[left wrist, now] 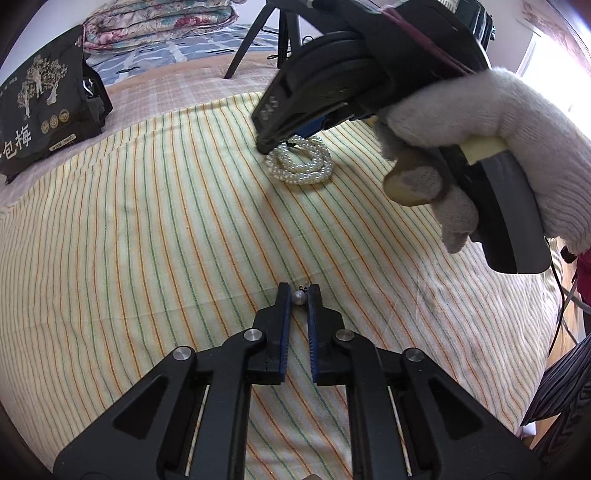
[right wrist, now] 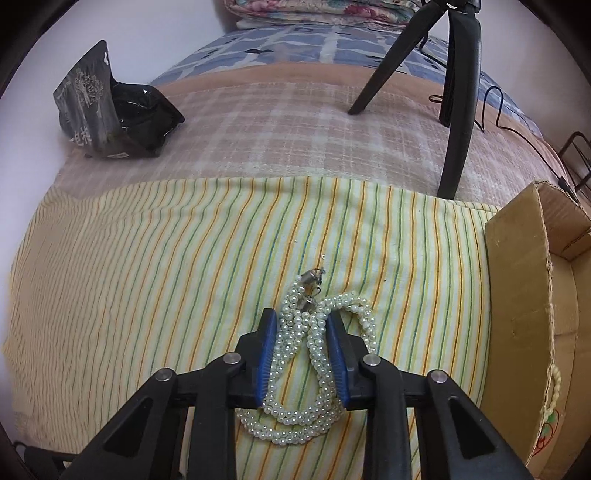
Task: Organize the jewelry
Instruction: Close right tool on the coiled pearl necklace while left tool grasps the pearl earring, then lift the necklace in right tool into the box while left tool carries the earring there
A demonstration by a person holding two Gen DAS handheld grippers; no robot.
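Left hand-held gripper (left wrist: 298, 295) pinching pearl earring (left wrist: 298, 297); right hand-held gripper (right wrist: 303, 325) around pearl necklace (right wrist: 314, 354).

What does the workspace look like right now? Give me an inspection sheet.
Surface: striped cloth spread over a checked blanket on a bed.
Job's things: pearl necklace coiled on the cloth; small pearl earring; open cardboard box at the cloth's right edge, with a bead strand over its rim.
Clutter: black snack bag on the blanket.
Grippers: left gripper pinches the earring; right gripper has the necklace strands between its pads, gloved hand on its handle.
Cables: black cable by the tripod.
Surroundings: folded floral quilt behind.
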